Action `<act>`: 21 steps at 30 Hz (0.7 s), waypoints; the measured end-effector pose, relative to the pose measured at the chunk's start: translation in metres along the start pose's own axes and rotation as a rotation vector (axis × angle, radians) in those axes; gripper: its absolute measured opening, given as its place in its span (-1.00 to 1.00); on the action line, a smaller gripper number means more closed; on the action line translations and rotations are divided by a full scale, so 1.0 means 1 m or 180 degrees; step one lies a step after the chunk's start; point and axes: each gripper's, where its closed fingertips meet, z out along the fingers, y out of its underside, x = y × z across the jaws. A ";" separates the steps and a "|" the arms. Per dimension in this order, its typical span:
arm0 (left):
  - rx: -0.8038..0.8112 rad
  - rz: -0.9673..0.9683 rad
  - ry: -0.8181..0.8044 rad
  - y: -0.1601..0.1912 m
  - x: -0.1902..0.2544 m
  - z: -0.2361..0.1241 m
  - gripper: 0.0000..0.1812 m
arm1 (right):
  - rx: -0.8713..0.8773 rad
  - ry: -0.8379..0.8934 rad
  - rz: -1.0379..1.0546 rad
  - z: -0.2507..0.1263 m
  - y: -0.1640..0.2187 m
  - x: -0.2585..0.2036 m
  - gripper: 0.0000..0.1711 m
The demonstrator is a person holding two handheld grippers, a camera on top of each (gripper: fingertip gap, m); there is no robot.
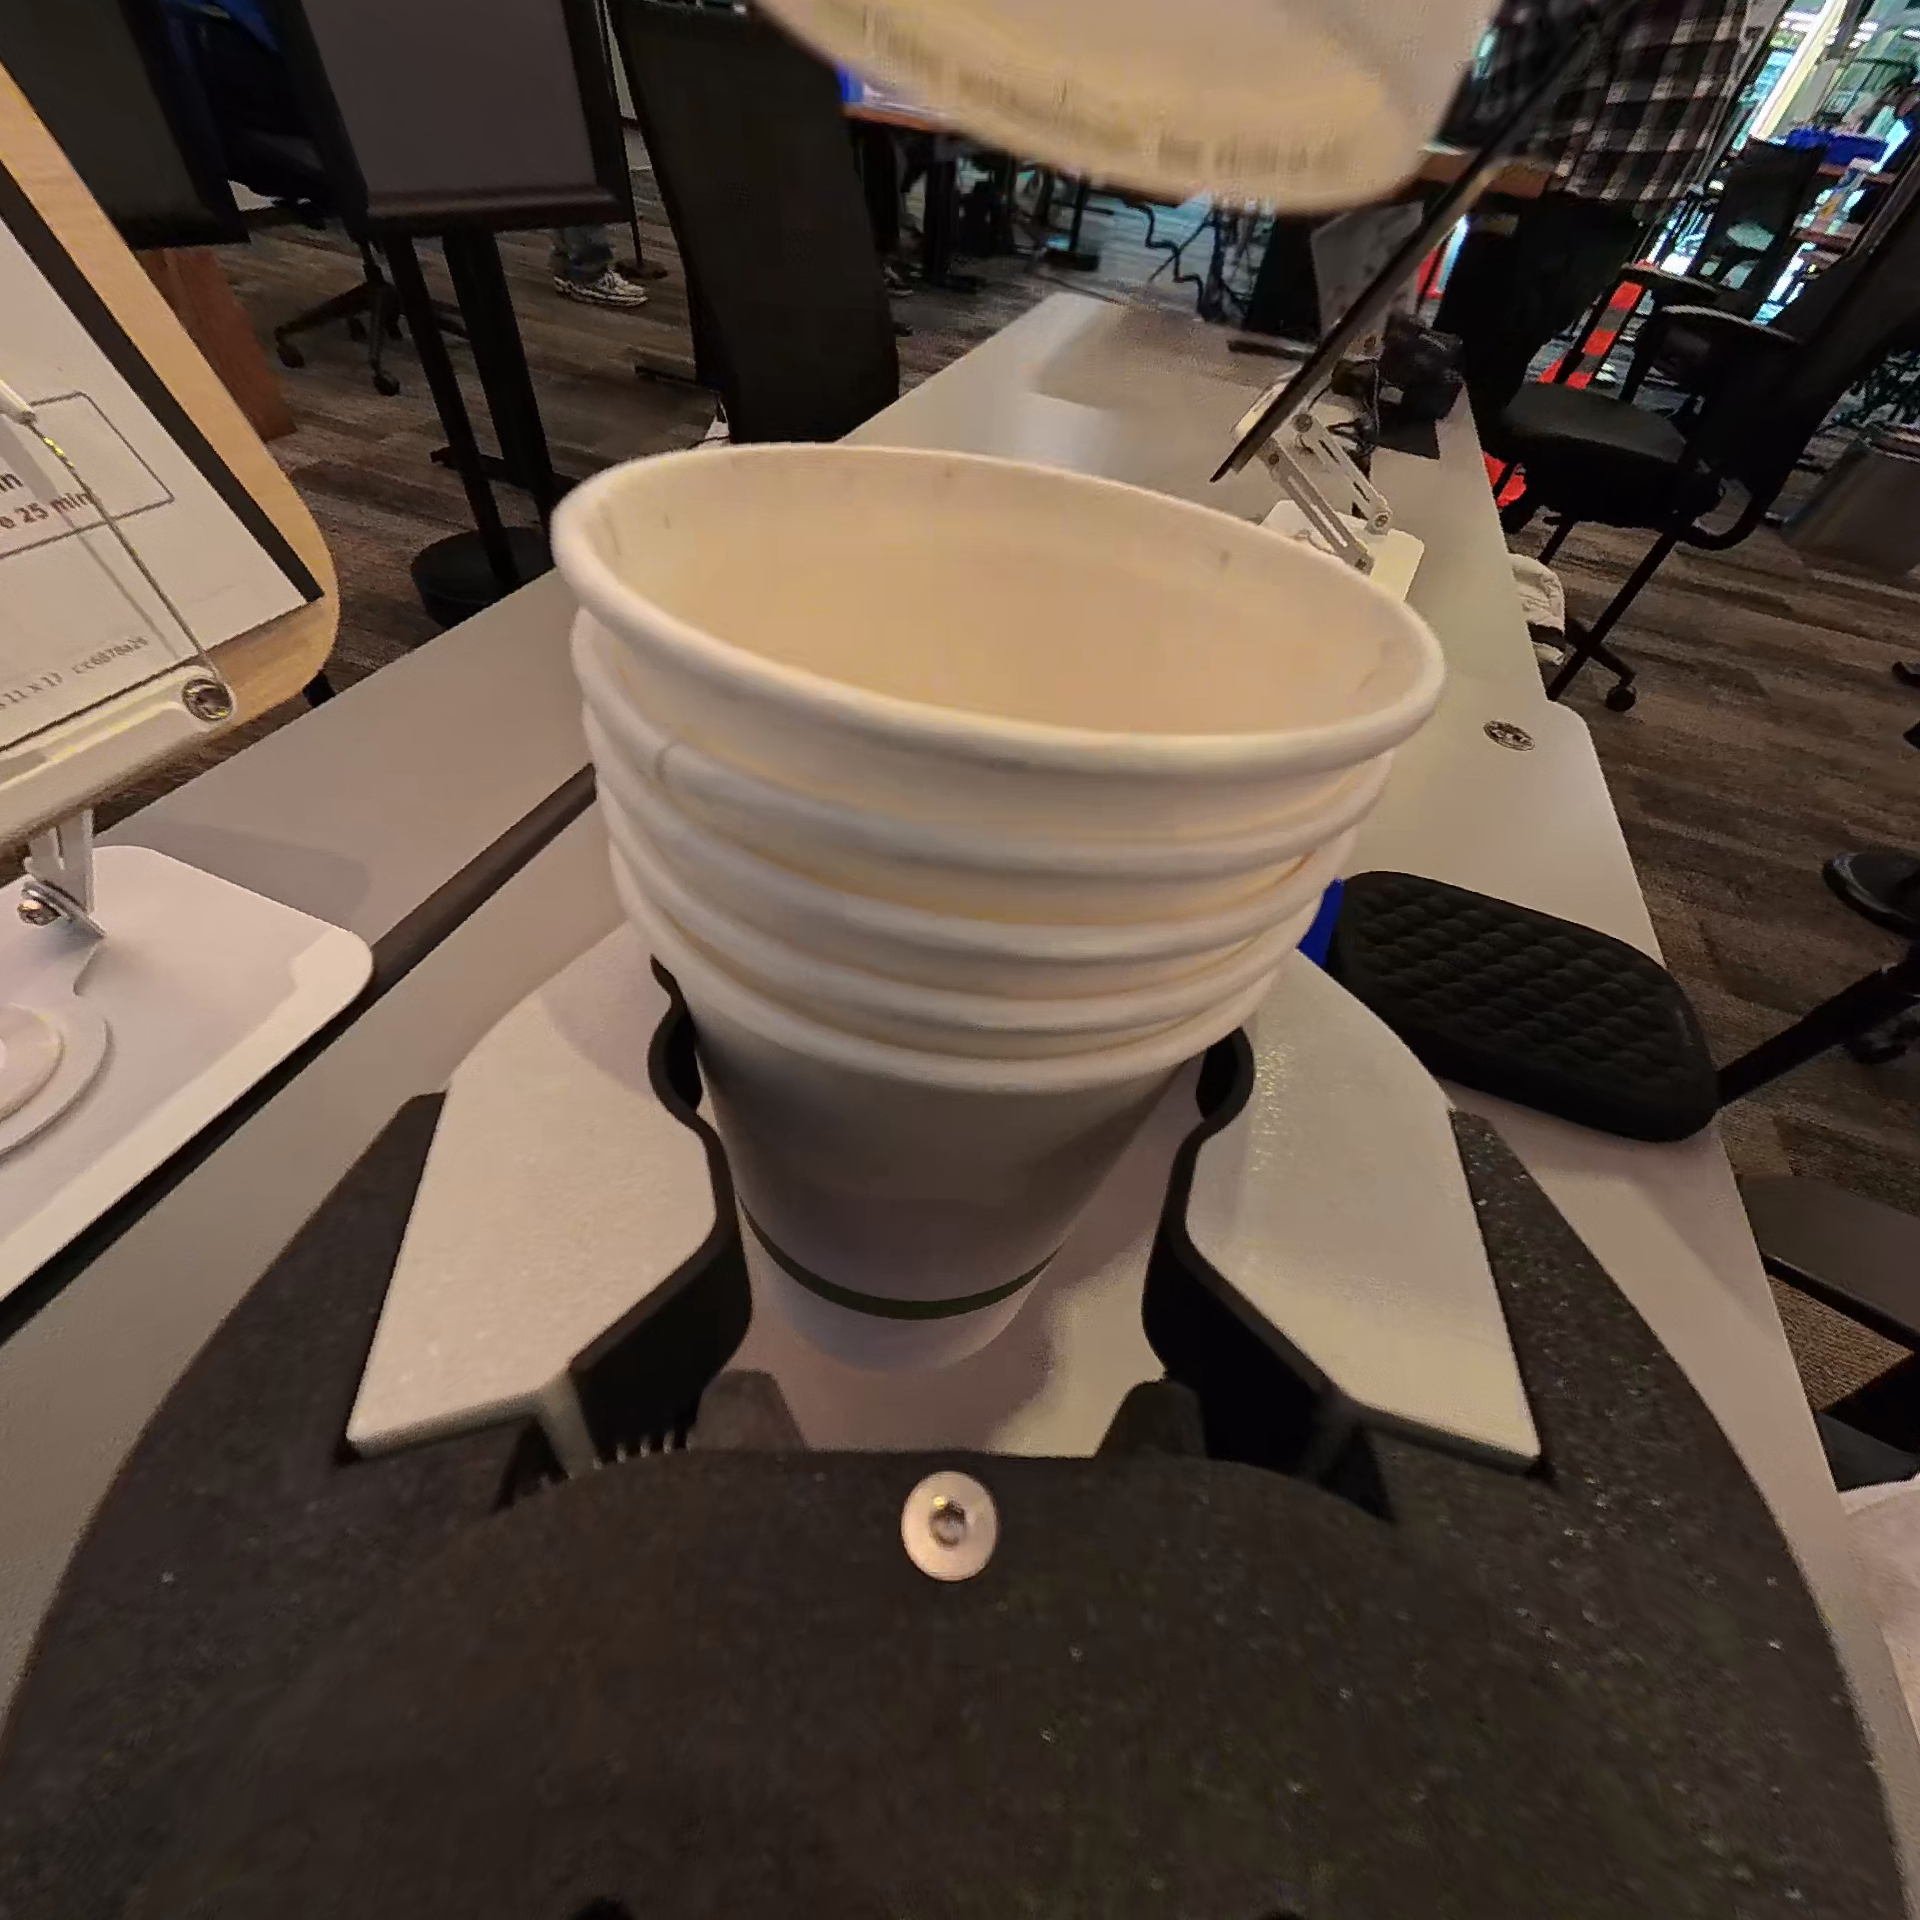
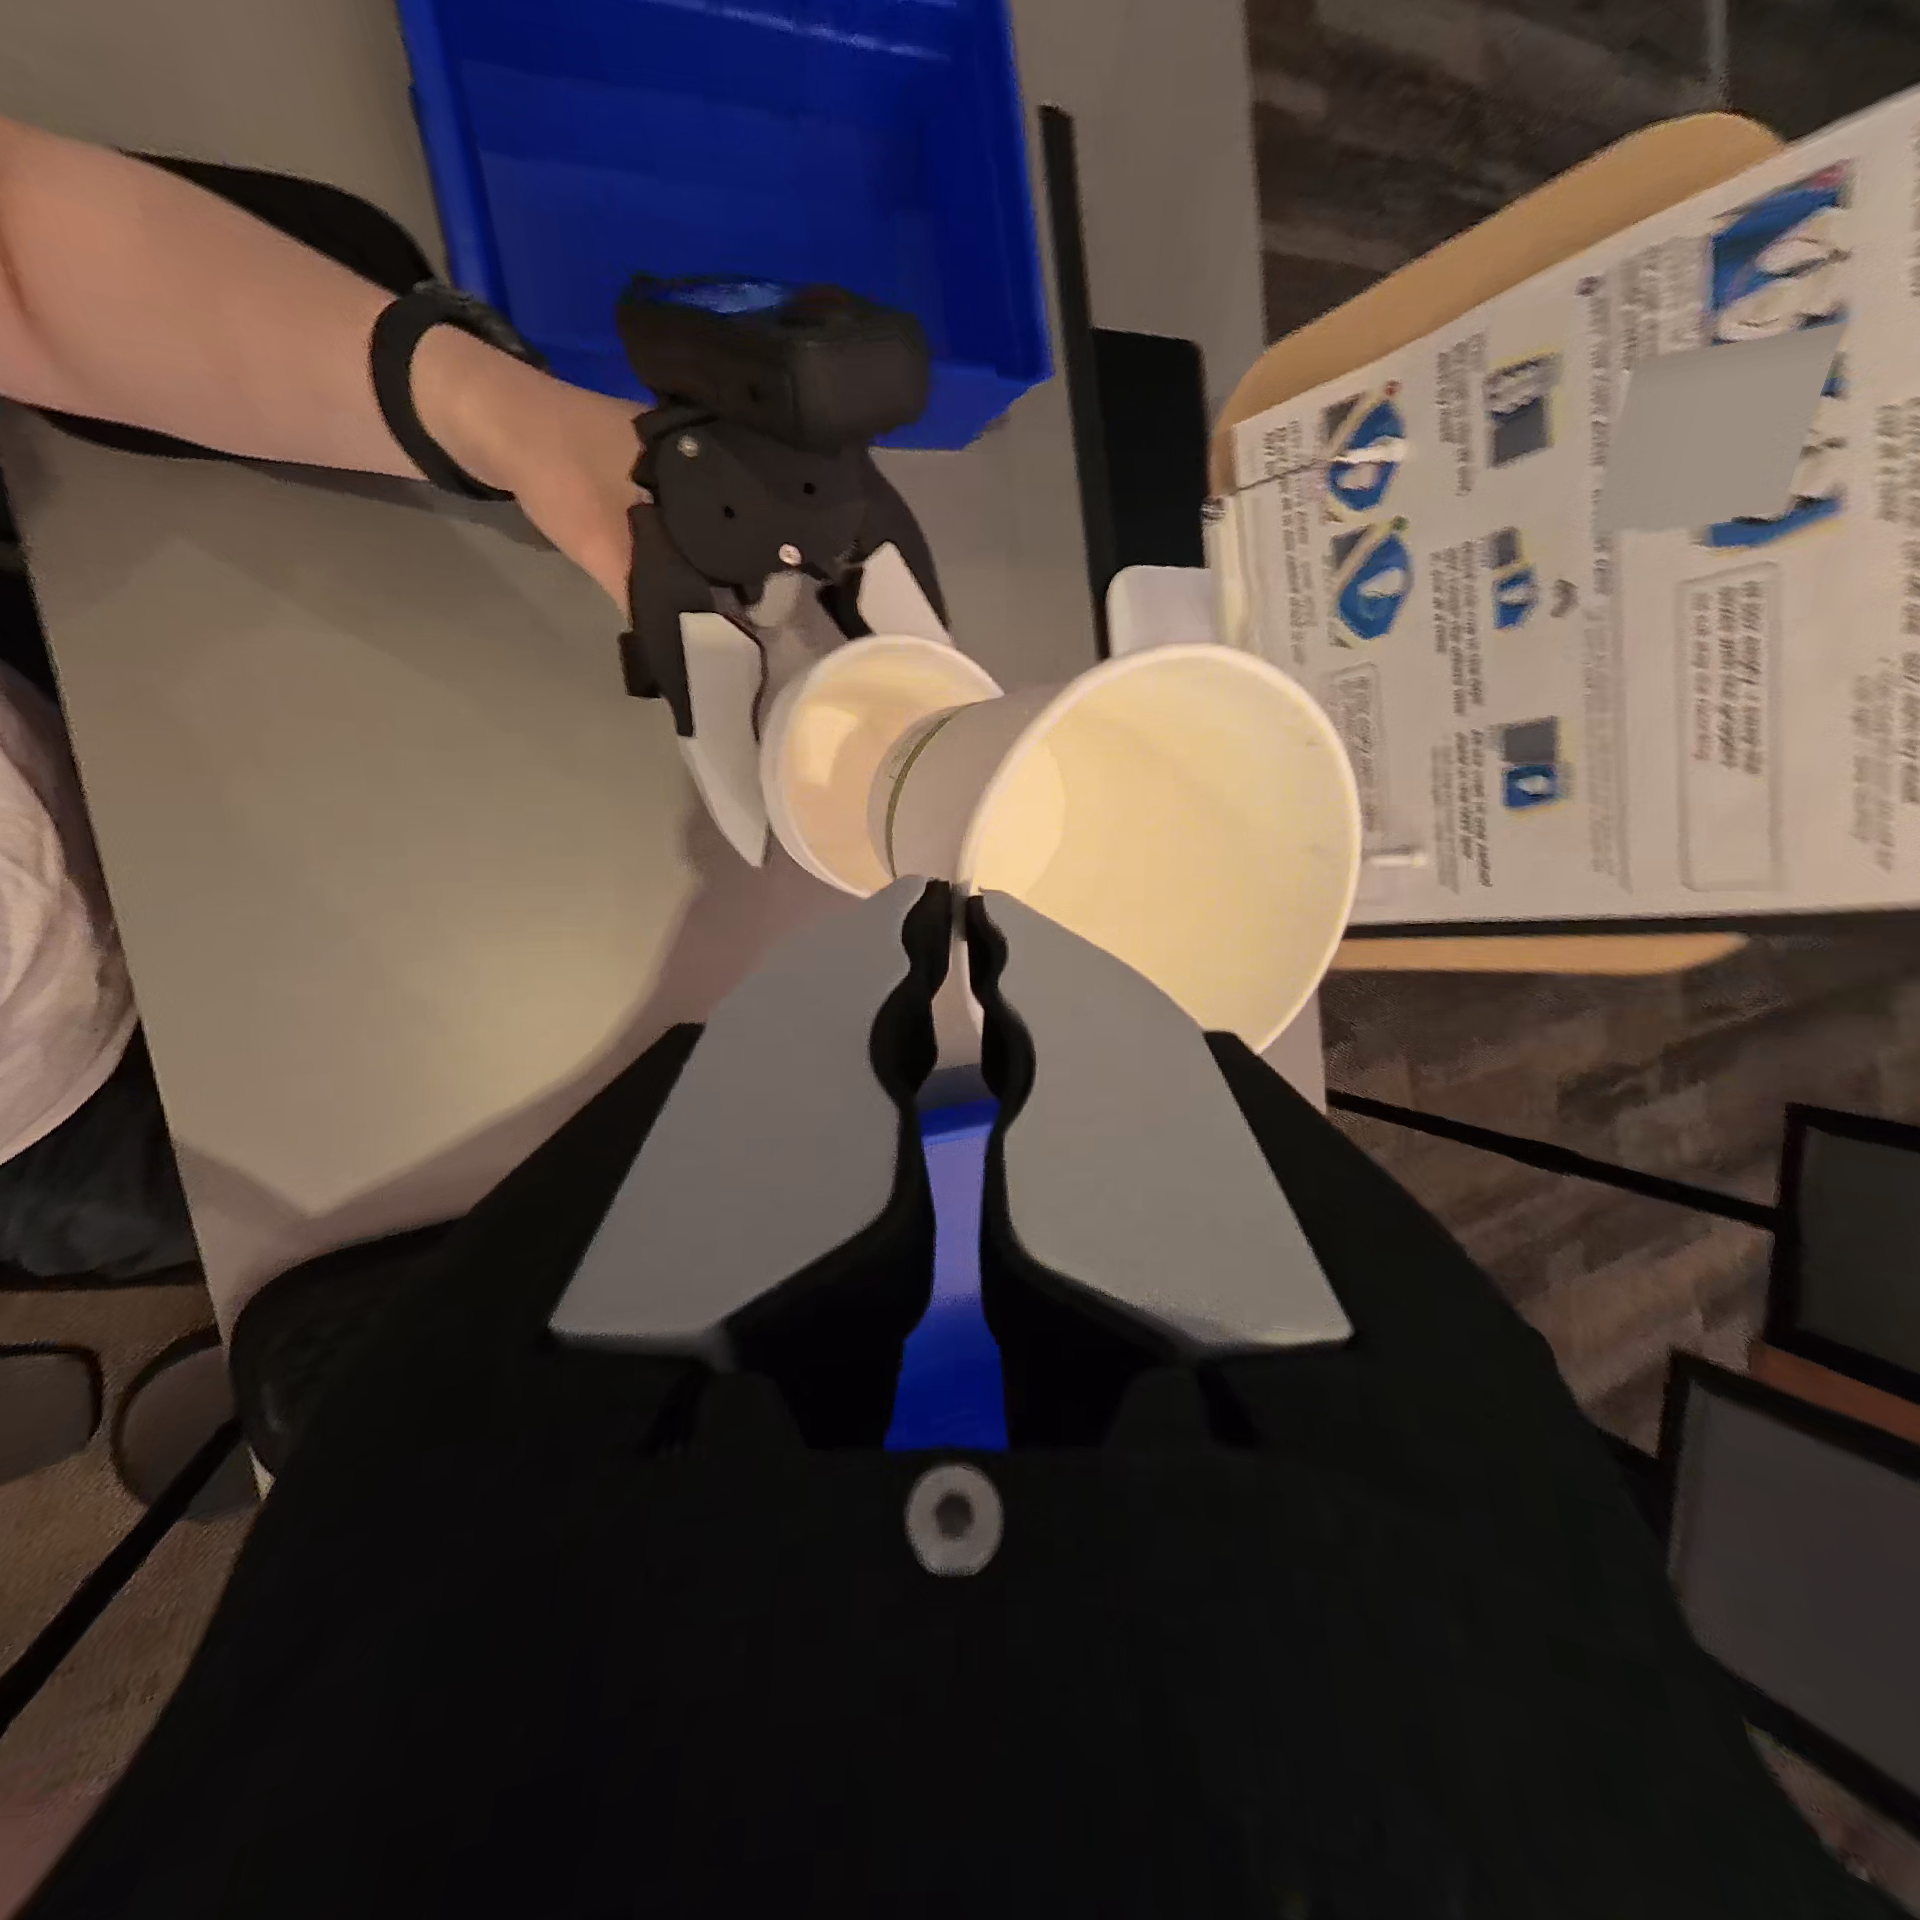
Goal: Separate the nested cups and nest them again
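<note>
We see our right gripper (image 2: 948,894) pinching the rim of a single paper cup (image 2: 1174,831), jaws nearly together on the wall. Just left of that cup, its base dips into the cup stack (image 2: 831,769), which our left gripper (image 2: 769,717) clasps. Beyond the stack lies a blue bin (image 2: 727,166); right of it stands an instruction board (image 2: 1621,520).

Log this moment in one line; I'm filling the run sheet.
left gripper: shut on stack | right gripper: shut on cup rim | cup above stack, bottom just inside
</note>
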 end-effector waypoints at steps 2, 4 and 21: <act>0.0028 -0.0022 -0.0011 -0.002 -0.002 -0.003 0.05 | 0.0022 0.0153 0.0130 -0.016 0.010 0.014 -0.97; 0.0059 -0.0044 -0.0012 -0.004 -0.004 -0.006 0.05 | 0.0019 0.0296 0.0308 -0.027 0.027 0.029 -0.97; 0.0266 -0.0032 -0.0056 -0.023 -0.009 -0.030 0.05 | -0.1405 0.0619 0.1808 0.086 0.318 0.059 -0.96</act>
